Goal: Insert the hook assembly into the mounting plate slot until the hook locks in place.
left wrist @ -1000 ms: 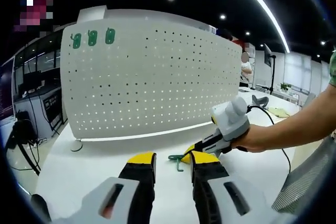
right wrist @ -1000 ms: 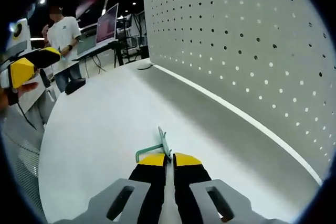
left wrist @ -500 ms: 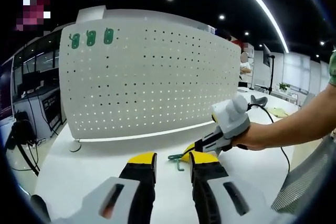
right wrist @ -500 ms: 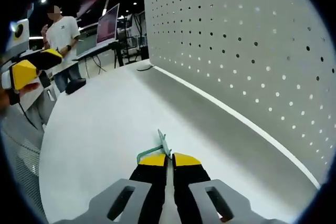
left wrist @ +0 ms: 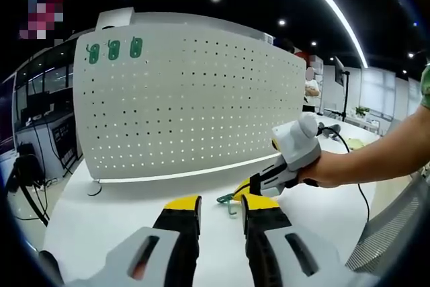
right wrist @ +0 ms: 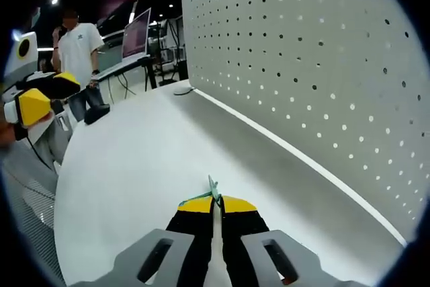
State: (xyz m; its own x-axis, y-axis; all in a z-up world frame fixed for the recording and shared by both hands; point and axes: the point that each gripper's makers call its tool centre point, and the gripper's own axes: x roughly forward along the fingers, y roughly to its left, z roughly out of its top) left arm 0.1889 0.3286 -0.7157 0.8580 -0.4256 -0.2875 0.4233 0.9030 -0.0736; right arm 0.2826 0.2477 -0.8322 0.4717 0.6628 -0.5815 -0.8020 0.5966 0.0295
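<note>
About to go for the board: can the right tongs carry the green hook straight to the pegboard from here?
Probably yes. The right tongs are shut on the green hook, and bare white table lies between them and the pegboard, with nothing in between.

Three green hooks (left wrist: 114,50) on one pegboard (left wrist: 195,105), a fourth hook (left wrist: 228,200) in tongs.

Grey tongs (left wrist: 220,214) with black jaws, yellow tips, black cable.

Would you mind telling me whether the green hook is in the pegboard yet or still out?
Out. The right gripper holds the green hook above the table, away from the pegboard.
</note>
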